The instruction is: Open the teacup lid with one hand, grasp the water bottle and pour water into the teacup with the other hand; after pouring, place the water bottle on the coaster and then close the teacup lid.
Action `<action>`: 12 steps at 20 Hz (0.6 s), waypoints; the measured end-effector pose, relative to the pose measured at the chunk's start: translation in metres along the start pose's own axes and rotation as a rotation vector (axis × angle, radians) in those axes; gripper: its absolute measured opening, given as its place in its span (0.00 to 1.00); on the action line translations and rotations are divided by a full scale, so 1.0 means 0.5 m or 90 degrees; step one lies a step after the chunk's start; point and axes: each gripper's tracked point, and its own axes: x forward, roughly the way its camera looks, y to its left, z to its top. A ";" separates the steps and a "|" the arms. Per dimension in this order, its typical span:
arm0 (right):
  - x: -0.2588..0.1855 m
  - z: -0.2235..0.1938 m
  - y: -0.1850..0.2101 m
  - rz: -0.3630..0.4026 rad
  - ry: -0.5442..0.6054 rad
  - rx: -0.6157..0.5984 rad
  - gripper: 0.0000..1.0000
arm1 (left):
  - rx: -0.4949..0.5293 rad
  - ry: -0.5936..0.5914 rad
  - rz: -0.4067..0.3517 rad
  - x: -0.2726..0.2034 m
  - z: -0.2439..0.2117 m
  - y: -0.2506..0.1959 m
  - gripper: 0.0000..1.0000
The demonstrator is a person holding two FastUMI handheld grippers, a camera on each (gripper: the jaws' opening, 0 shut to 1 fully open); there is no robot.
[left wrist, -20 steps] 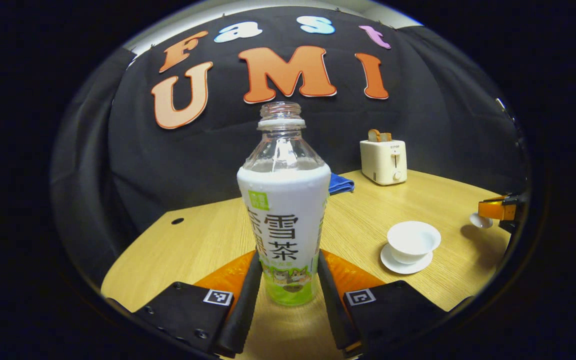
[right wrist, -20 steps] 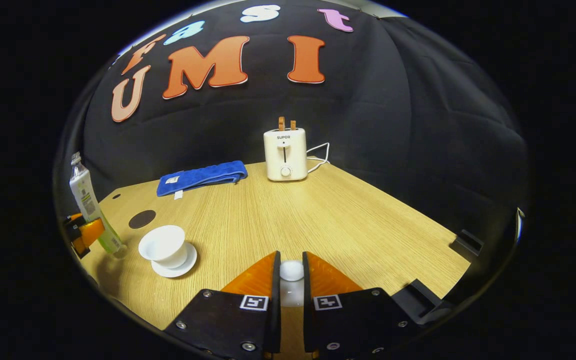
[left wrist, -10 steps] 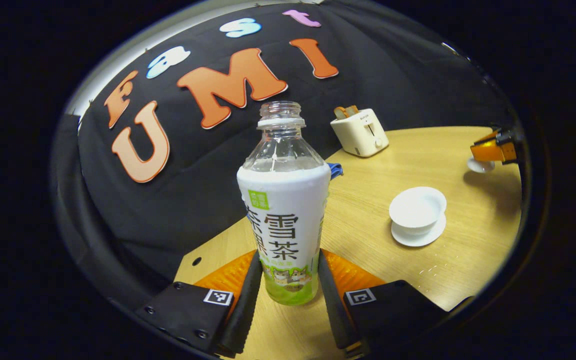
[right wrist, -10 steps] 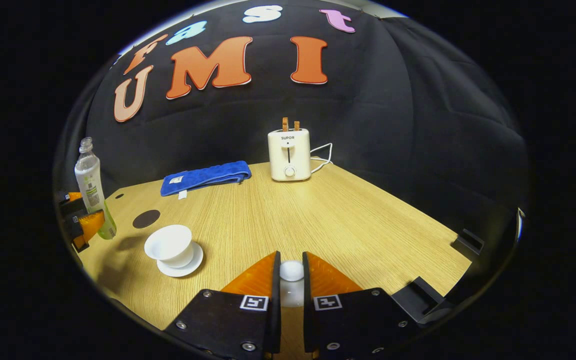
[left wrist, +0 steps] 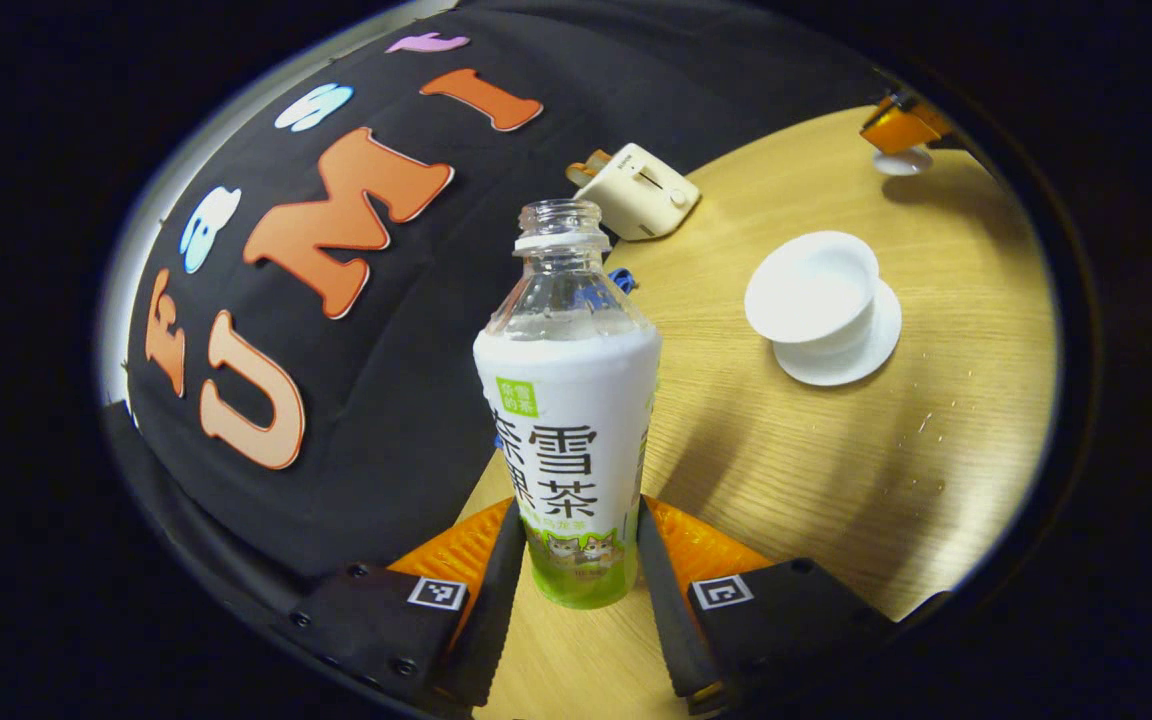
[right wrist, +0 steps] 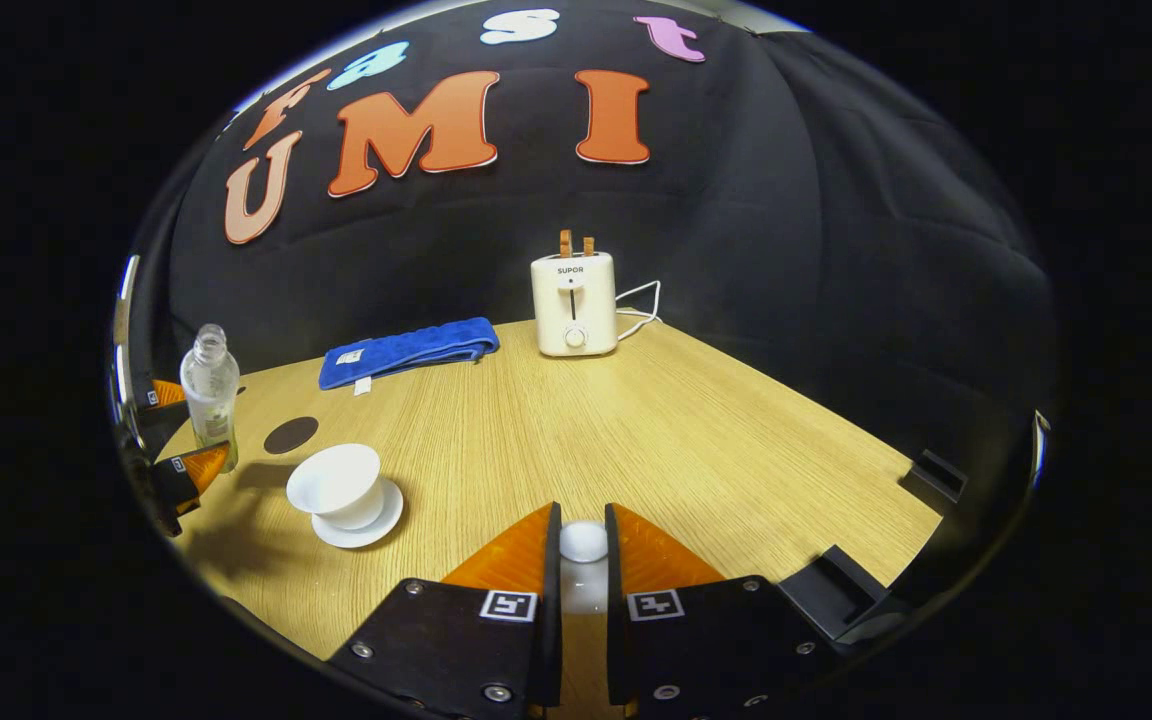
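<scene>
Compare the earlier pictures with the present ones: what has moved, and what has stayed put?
The left tongs have tilted the water bottle toward the teacup. The right tongs stay shut on the lid; the coaster and toaster have not moved.

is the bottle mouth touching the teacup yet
Apart. In the right gripper view the water bottle, held in the left gripper, stands left of the teacup with bare table between them.
</scene>
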 end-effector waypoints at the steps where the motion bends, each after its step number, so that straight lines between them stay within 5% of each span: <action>1: 0.000 -0.001 -0.001 -0.001 0.001 0.001 0.18 | 0.028 0.006 0.001 0.002 -0.001 0.001 0.67; 12: -0.003 -0.022 -0.027 -0.009 0.016 0.009 0.18 | 0.214 0.009 -0.037 0.029 0.040 0.002 0.70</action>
